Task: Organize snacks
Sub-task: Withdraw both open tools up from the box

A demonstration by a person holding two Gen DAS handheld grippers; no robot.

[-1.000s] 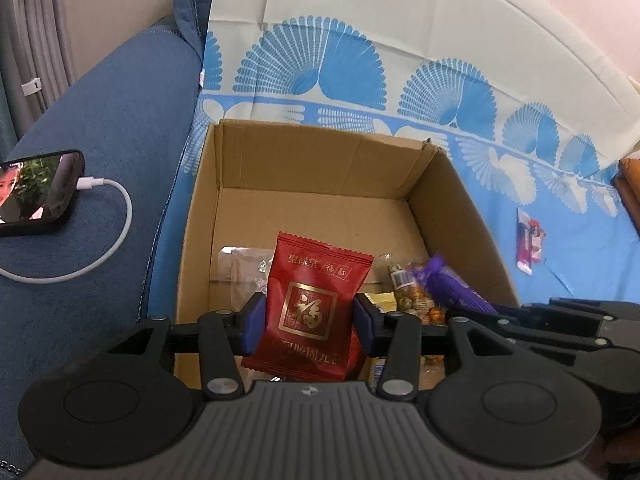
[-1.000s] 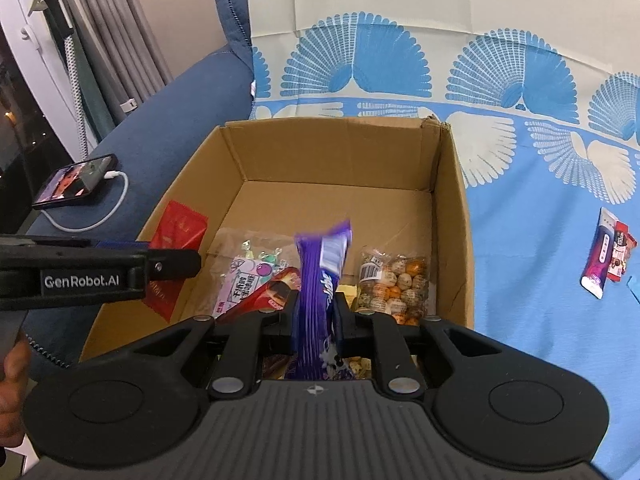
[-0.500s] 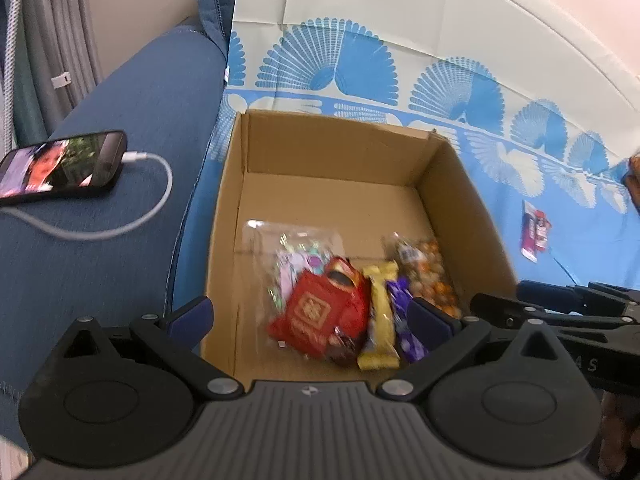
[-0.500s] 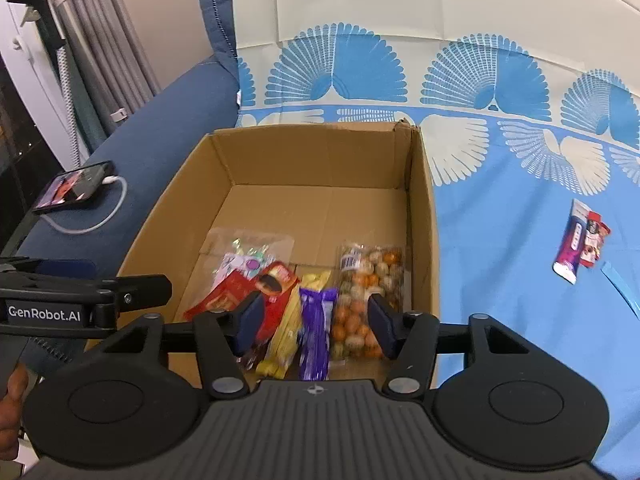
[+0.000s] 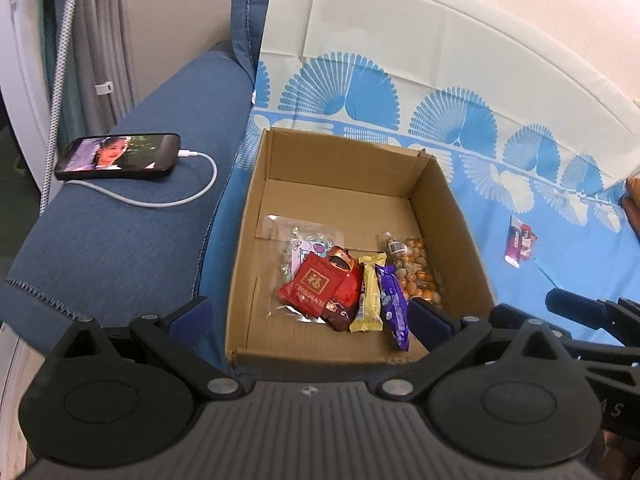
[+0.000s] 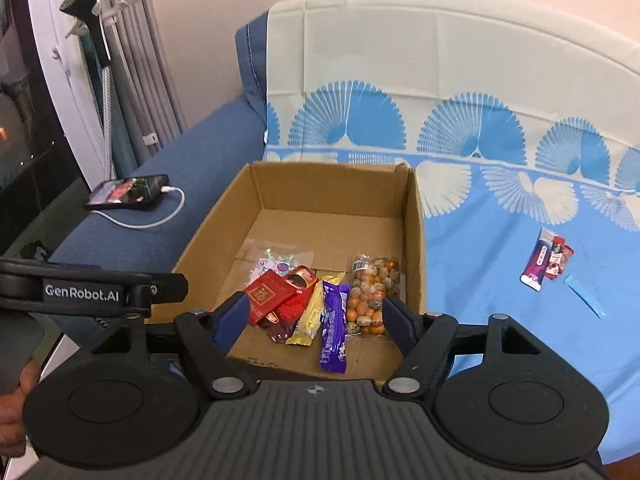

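Note:
An open cardboard box (image 5: 256,216) (image 6: 416,240) stands on a blue patterned cloth. In it lie a red packet (image 5: 310,288) (image 6: 268,294), a yellow bar (image 5: 370,292) (image 6: 310,318), a purple bar (image 5: 394,310) (image 6: 334,328), a bag of round candies (image 5: 416,272) (image 6: 372,292) and a clear bag (image 5: 304,240) (image 6: 276,260). My left gripper (image 5: 308,320) is open and empty, above the box's near edge. My right gripper (image 6: 312,320) is open and empty, above the box's near part.
Small snack packets (image 5: 520,242) (image 6: 546,262) lie on the cloth to the right of the box. A phone (image 5: 118,156) (image 6: 128,192) with a white cable rests on the blue sofa arm at left. Curtains hang at far left.
Both grippers opened and dropped the red packet and the purple bar into the box. Both have since drawn back and up from the box.

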